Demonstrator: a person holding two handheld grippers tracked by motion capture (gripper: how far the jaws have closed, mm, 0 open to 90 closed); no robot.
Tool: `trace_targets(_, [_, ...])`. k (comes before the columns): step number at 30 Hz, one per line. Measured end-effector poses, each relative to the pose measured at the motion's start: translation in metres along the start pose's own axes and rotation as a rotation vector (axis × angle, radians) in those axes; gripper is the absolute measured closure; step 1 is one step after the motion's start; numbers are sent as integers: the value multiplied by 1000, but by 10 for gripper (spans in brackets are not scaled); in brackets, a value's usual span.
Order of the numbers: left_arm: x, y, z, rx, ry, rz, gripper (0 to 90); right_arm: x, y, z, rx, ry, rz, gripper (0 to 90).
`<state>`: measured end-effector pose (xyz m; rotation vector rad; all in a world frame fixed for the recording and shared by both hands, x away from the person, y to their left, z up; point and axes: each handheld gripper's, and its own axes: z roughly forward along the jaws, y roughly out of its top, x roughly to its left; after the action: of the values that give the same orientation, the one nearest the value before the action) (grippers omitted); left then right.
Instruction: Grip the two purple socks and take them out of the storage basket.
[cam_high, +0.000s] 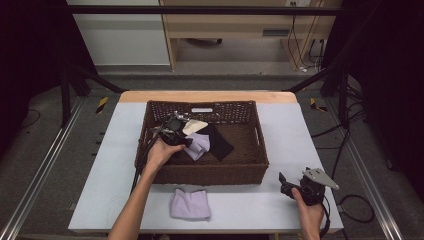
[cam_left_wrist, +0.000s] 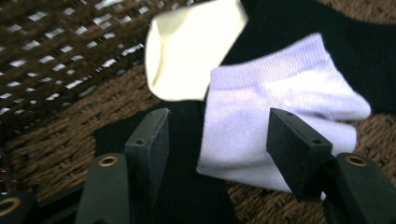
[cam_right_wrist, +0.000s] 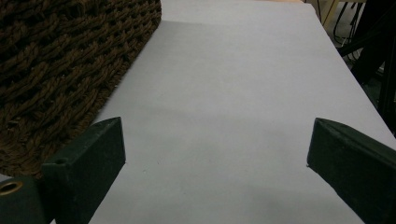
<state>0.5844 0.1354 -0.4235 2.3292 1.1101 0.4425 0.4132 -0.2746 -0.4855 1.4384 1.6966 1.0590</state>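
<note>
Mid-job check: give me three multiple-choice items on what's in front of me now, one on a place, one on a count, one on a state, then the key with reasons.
1. Where does the lone purple sock lie?
A. In the basket
B. On the table in front of the basket
C. On the floor

2. How many purple socks are there?
A. One
B. Two
C. Four

3. How is the left claw?
A. Open above the socks
B. Shut on the cream sock
C. Shut on the basket rim

Answers:
1 B, it rests on the table by the front wall.
2 B, the other purple sock is inside.
3 A, its jaws stand apart, gripping nothing.
</note>
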Motion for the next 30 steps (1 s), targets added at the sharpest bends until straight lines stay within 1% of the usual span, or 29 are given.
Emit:
trace_targets(2, [0,-1,2,20,-4,0,367,0,0,0,0,0,0,47])
trace_targets(3, [0,-1,4,31,-18,1,368,0,0,0,0,0,0,47])
trace_targets(6, [-1,-1,5,44,-27,11,388,0,0,0,1,0,-1,48])
trace_targets(8, [-1,-1,6,54,-12,10,414,0,0,0,1,-1,0,47])
trace_targets(9, [-1,-1,6,70,-1,12,429,0,0,0,1,-1,0,48])
trace_targets(12, [-2,-1,9,113,-18,-1,521,0,0,0,-1,-2,-1,48])
trace_targets(15, [-5,0,9,151,-24,4,633,0,0,0,-1,-2,-1,48])
trace_targets(17, [-5,1,9,173,-44,-11,701,0,0,0,-1,-2,-1,48])
trace_targets(19, [-5,1,8,194,-58,-19,791,0,0,0,-2,-3,-2,48])
trace_targets(21, [-6,1,7,203,-65,-42,838,0,0,0,-1,-2,-2,48])
trace_targets(23, [-5,2,5,193,-67,-54,894,0,0,0,-4,-3,-2,48])
trace_targets(24, [-5,2,3,188,-65,-52,894,0,0,0,-4,-3,-2,48])
trace_targets(25, [-5,3,1,172,-53,-47,895,0,0,0,-4,-3,-1,48])
trace_targets(27, [-7,3,-5,115,-46,-41,895,0,0,0,-3,-3,0,48])
trace_targets(28, [-7,3,-8,75,-47,-45,895,0,0,0,-3,-4,0,48])
trace_targets(29, [-6,3,-10,53,-43,-49,895,0,0,0,-3,-4,0,48])
trace_targets(30, [-6,3,-11,42,-39,-48,892,0,0,0,-3,-4,-1,48])
